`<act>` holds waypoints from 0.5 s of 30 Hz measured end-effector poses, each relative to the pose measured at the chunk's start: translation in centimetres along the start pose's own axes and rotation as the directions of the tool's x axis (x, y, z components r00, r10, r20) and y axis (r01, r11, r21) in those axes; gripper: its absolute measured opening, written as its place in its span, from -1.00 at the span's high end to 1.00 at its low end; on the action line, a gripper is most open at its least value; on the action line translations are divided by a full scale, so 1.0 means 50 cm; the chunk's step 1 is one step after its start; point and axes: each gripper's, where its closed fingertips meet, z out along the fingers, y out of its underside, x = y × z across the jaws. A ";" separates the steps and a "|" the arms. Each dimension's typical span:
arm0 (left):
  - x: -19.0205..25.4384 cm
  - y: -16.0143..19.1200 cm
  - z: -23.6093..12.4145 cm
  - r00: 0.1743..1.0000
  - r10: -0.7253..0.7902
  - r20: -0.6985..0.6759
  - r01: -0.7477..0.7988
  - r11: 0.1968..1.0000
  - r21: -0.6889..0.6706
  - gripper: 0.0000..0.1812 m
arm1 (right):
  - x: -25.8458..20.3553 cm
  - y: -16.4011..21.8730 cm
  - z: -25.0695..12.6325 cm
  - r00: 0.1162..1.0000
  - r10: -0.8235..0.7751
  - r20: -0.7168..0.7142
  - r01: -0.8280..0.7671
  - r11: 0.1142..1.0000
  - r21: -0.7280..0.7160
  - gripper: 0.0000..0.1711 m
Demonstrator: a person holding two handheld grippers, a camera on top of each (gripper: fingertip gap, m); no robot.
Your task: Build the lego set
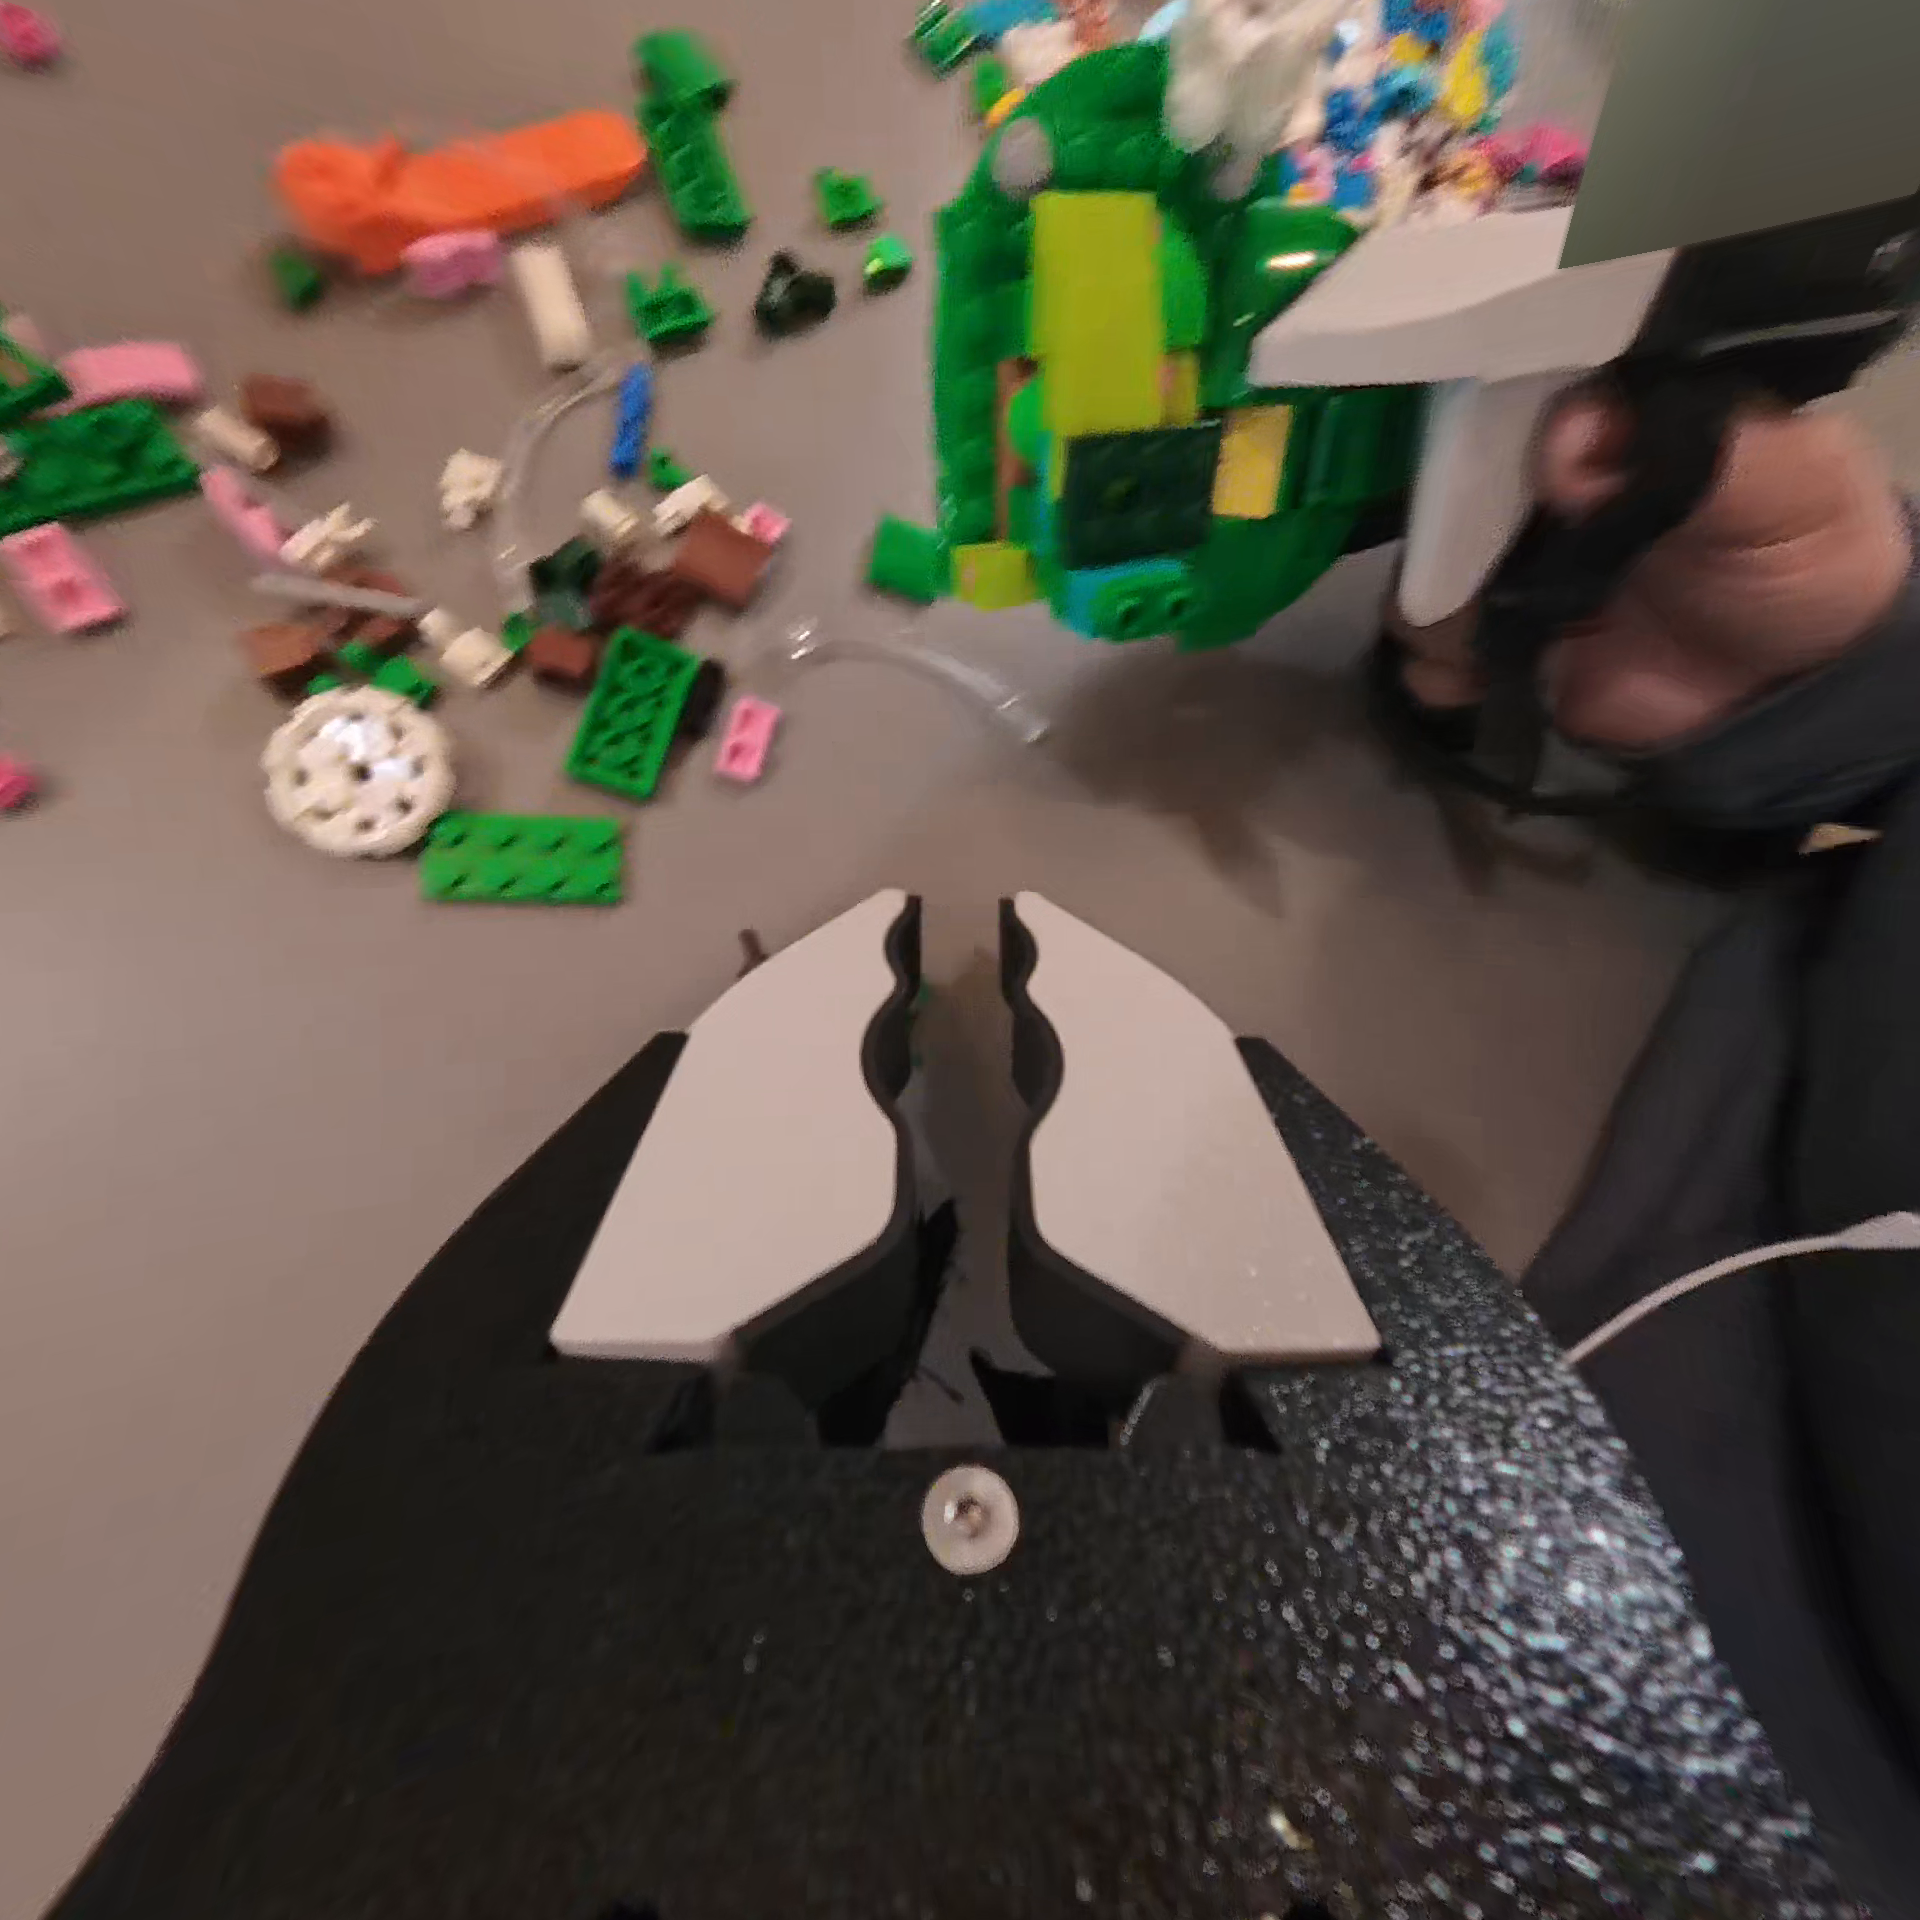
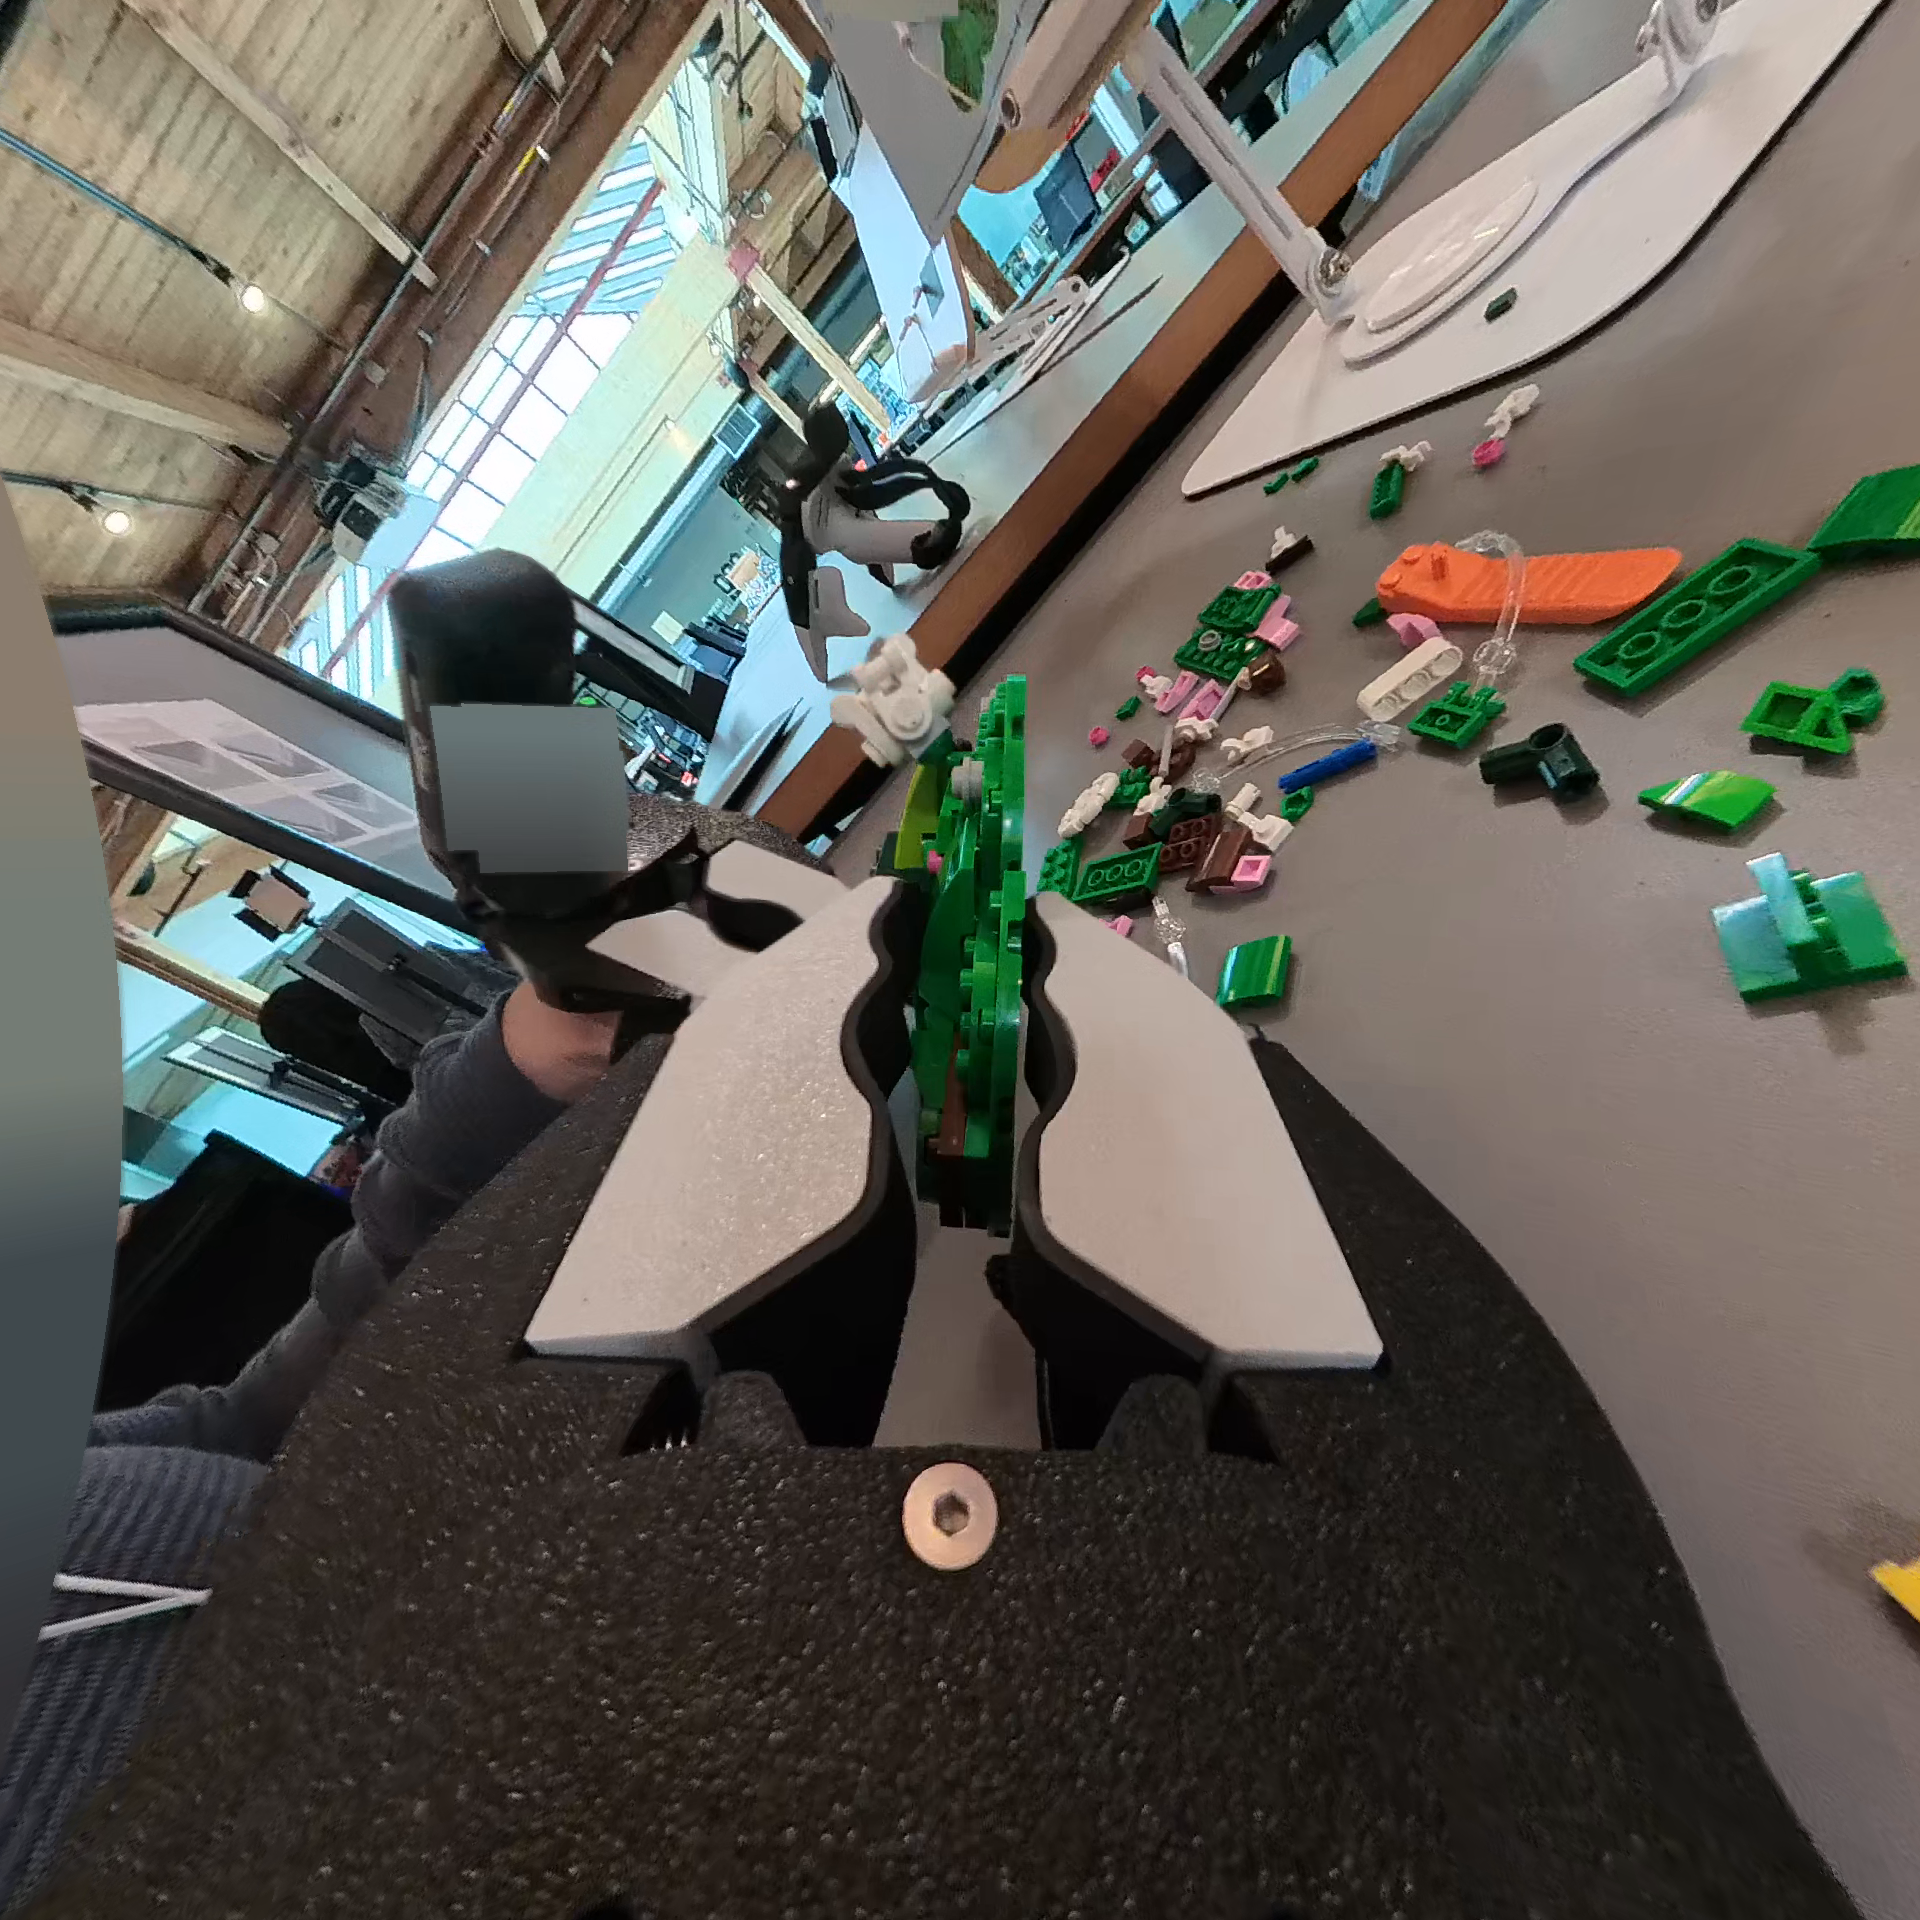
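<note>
Edgewise, green lego build (image 2: pixel 977 935), long axis along right tool (image 2: pixel 971 914) fingers

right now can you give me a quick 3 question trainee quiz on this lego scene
1. True or false: the right gripper is shut on the green assembly.
2. Which tool lies among the loose bricks on the table? A) orange brick separator B) red screwdriver C) blue pliers
3. Fill in: the round piece near the flat green plate is coloured ____.

Key: 1 true; 2 A; 3 white.
</note>
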 end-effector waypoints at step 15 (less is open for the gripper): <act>-0.069 0.007 -0.037 0.947 0.321 0.007 -0.321 0.947 -0.009 0.75 | 0.001 -0.013 -0.013 0.997 -0.076 -0.006 0.076 0.997 -0.029 0.79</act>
